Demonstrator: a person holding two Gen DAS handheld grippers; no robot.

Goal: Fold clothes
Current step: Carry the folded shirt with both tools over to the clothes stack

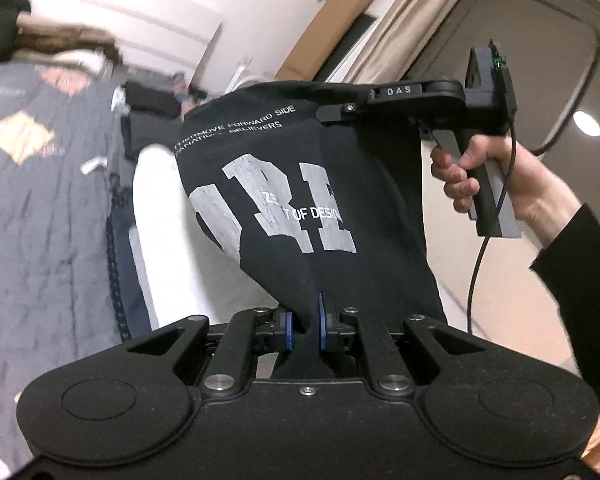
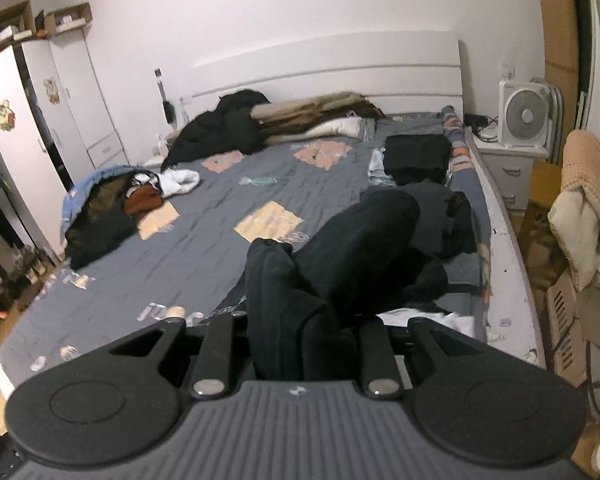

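Observation:
A black T-shirt with large grey letters hangs stretched between my two grippers above the bed. In the left wrist view my left gripper is shut on one bunched corner of it, blue pads pressing the cloth. My right gripper, held by a hand at the upper right, is clamped on the shirt's far edge. In the right wrist view the black T-shirt bunches up over my right gripper and hides its fingertips.
A bed with a grey patchwork quilt fills the room. A folded black stack lies at its right, loose clothes at its left, dark garments and pillows by the headboard. A nightstand with a fan stands right, a wardrobe left.

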